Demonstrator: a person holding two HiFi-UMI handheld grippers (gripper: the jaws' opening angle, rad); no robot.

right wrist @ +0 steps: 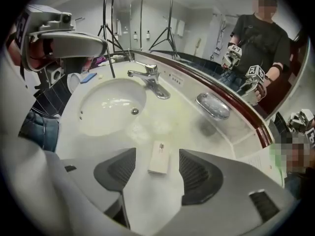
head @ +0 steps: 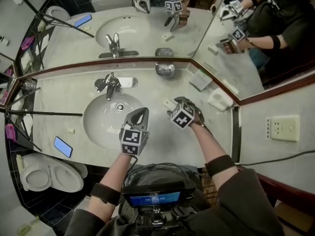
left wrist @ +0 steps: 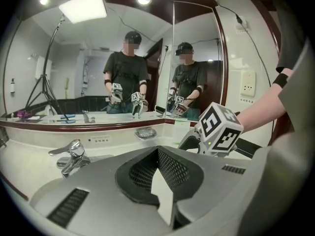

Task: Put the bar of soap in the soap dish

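The right tongs [right wrist: 157,152] gape empty at the soap [right wrist: 159,159] right of the sink [right wrist: 101,107], left tongs [left wrist: 158,167] shut on nothing; the dish [right wrist: 212,105] beyond the sink awaits.

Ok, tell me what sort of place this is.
A bathroom, possibly a hotel's: a sink with a faucet, a toilet beside the counter, and a big wall mirror behind.

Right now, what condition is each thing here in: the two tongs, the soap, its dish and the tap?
Left tongs: shut, empty.
Right tongs: open over the soap, not gripping it.
Bar of soap: lying flat on the counter, not yet in the dish.
Soap dish: looks empty.
Tap: no water seen running.
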